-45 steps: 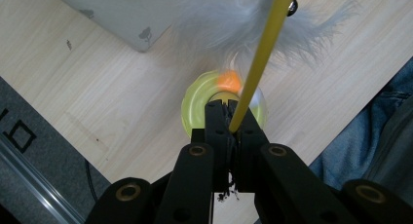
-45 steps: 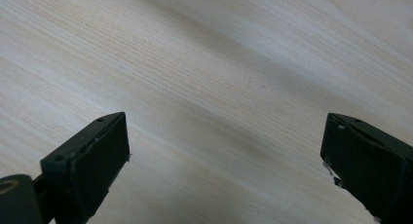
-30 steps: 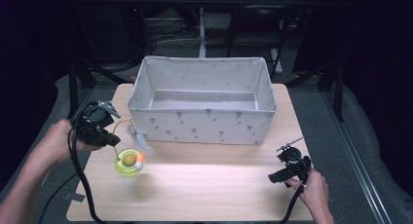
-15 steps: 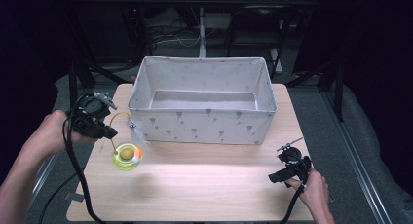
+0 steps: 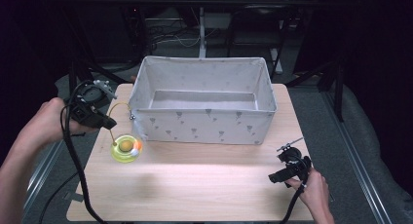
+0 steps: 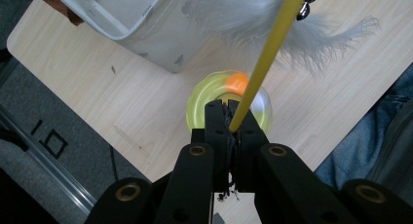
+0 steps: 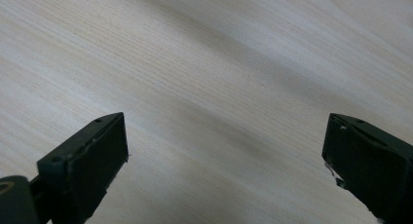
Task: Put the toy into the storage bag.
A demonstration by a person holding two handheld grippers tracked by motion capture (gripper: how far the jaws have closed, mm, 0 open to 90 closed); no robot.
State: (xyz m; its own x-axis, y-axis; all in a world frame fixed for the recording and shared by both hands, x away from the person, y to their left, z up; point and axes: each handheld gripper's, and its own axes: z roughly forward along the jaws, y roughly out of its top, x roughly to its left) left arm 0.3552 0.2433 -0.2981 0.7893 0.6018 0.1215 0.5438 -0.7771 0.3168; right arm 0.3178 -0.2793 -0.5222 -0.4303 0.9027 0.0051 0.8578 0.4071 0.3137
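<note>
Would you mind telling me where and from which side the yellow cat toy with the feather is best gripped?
Probably on the thin yellow stalk, just above the round base, coming from the table's left. The base is wide and flat, and the feather is too soft to pinch. The left gripper is already shut on the stalk there, and the fabric bin blocks the far side.

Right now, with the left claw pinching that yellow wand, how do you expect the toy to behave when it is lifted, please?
The yellow wand curves over in the high view, so it will probably flex and sway. The feather at its tip looks light and floppy. The green disc base is round and low, so it will likely dangle rather than tip.
</note>
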